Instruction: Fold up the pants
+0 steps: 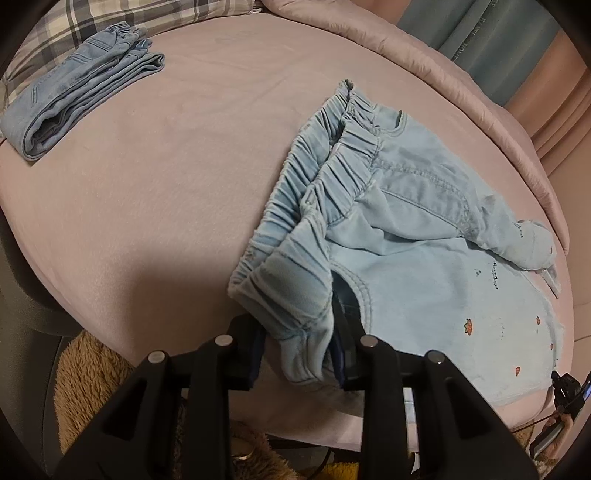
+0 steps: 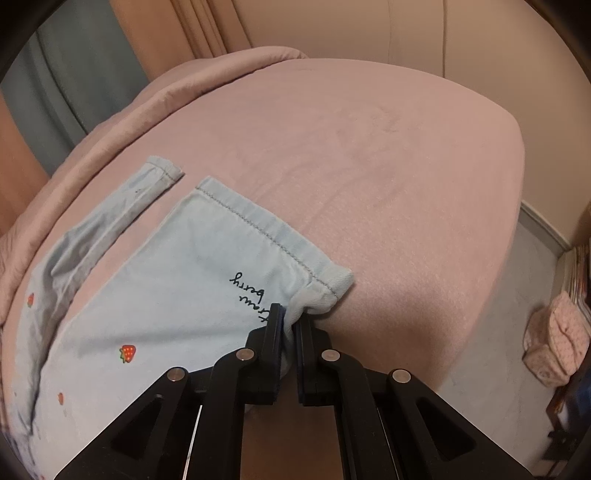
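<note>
Now, with your left gripper clamped on the pants waistband and your right gripper on a leg hem, lift the near leg over the far one.

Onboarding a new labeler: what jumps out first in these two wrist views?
The light-blue pants with strawberry prints spread on the pink bed, pinched at both ends: the left gripper clamps the elastic waistband, the right gripper clamps a leg hem. Next, the folded denim pants at the bed's far left by a plaid pillow.
</note>
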Demonstrator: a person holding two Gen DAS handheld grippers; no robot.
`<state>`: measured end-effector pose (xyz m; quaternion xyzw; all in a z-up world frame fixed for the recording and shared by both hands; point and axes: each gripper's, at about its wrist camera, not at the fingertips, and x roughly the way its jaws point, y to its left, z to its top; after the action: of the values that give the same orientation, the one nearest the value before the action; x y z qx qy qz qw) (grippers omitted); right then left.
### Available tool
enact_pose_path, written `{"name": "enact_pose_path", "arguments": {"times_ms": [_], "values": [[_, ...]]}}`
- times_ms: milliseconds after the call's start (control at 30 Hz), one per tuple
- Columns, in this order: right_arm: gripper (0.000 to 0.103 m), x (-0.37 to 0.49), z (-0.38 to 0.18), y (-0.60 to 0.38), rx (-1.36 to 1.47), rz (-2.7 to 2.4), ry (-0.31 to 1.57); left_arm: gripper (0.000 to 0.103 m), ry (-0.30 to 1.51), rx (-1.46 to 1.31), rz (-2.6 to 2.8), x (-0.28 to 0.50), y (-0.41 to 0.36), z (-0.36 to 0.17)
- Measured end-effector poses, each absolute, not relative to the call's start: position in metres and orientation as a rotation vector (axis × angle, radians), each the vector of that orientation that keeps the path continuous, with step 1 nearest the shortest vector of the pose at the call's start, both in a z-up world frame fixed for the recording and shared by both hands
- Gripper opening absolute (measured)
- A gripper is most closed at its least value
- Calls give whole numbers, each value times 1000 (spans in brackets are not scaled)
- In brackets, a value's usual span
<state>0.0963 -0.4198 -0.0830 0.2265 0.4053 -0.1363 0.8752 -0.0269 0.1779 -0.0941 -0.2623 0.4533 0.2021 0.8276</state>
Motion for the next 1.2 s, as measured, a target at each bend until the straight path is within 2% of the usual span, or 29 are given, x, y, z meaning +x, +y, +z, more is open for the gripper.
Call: {"name": "enact_pose_path", "arguments": {"times_ms": [833, 967, 1133, 1167, 1200], "values": [[0, 92, -85, -420, 459, -276, 840, 33, 933, -584, 432, -34, 179, -95], [0, 93, -84, -419, 465, -282, 850, 47, 933, -600, 407, -34, 177, -90], [0, 93, -81, -421, 495, -277, 862, 58, 922, -577, 426, -40, 171, -70], [0, 93, -81, -422, 502, -275, 866, 64, 895, -593, 413, -43, 171, -61], [0, 94, -80, -423, 508, -273, 871, 75, 879, -601, 404, -45, 171, -56]]}}
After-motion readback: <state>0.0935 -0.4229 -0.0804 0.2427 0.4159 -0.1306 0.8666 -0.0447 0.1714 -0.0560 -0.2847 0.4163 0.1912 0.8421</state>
